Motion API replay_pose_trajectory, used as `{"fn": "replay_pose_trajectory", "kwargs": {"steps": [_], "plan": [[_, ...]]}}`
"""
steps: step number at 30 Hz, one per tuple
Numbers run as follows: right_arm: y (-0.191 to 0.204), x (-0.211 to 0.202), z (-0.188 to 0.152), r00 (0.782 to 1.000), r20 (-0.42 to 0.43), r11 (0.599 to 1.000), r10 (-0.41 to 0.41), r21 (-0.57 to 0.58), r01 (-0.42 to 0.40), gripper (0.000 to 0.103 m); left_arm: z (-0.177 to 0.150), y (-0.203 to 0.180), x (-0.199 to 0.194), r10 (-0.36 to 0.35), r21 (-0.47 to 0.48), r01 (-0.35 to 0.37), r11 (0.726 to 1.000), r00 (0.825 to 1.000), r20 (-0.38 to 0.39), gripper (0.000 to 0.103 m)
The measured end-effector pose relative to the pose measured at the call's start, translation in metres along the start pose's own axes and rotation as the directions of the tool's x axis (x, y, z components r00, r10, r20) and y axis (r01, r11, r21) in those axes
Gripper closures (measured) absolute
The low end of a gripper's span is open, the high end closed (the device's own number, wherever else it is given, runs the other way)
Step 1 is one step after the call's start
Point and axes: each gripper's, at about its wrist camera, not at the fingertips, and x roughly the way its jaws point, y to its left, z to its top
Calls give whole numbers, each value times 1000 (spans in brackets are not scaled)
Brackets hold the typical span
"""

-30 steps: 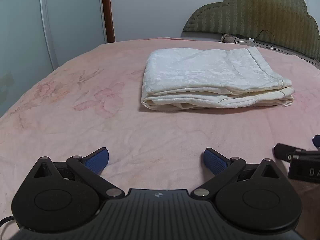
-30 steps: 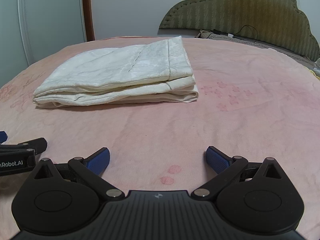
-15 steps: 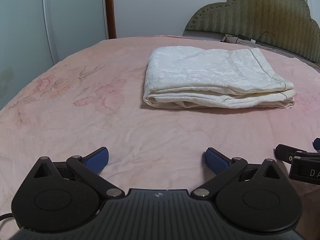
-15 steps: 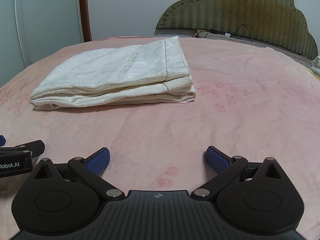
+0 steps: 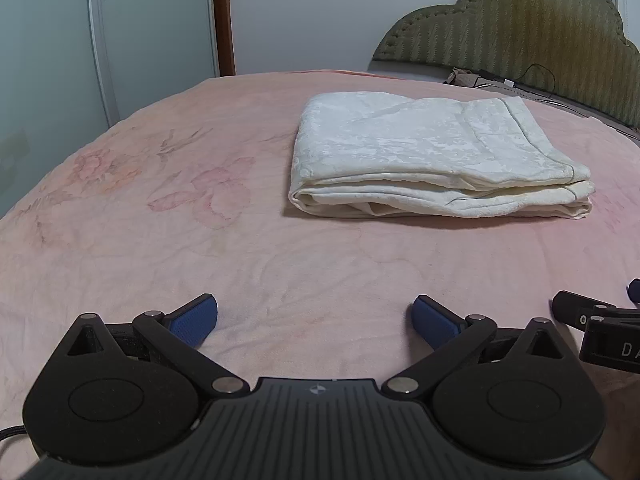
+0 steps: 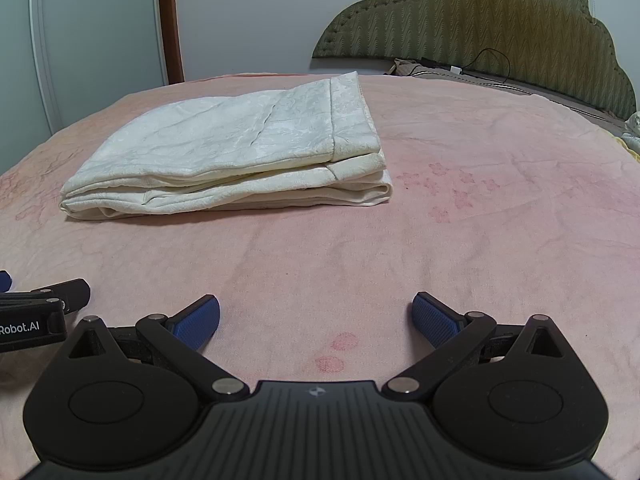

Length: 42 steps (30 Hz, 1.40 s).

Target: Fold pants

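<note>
Cream-white pants (image 5: 428, 160) lie folded into a thick rectangle on the pink bedspread (image 5: 180, 216), ahead and to the right in the left wrist view. The right wrist view has the same pants (image 6: 240, 160) ahead and to the left. My left gripper (image 5: 314, 316) is open, its blue pads wide apart, with only bedspread between them, well short of the pants. My right gripper (image 6: 316, 316) is open too and holds nothing. Each gripper's black body peeks into the other's view at the side edge.
A padded olive headboard (image 6: 480, 28) stands at the far right with a black cable (image 6: 488, 64) and small items along the bed's edge. A pale wardrobe door (image 5: 52, 52) and a brown door frame (image 5: 222, 16) stand to the left.
Both grippers have drifted slightly, so the pants sit a little lower and shifted sideways in each view. Both stay open and the pants have not moved.
</note>
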Motion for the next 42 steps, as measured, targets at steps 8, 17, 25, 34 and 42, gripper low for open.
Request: {"fn": "replay_pose_trajectory", "kwargs": {"steps": [8,17,25,34,42], "plan": [[0,0,0,1000,0,1000,0,0,0,0,0,0,0,0,0,0,1000,1000,0,1],[0,0,0,1000,0,1000,1,1,-1,0,0,0,0,1,1,-1,1000,1000,1,1],[1,0,0,1000,0,1000,-7,1,7,0,2,0,3,8,-15,-8,1000,1000,-5,0],[1,0,0,1000,0,1000,-8,1,8,0,2,-1,2,8,-14,-8,1000,1000,-5,0],[0,0,0,1000,-1,1000,-12,3,12,0,0,-6,-1,21,22,-21,1000,1000,13,1]]}}
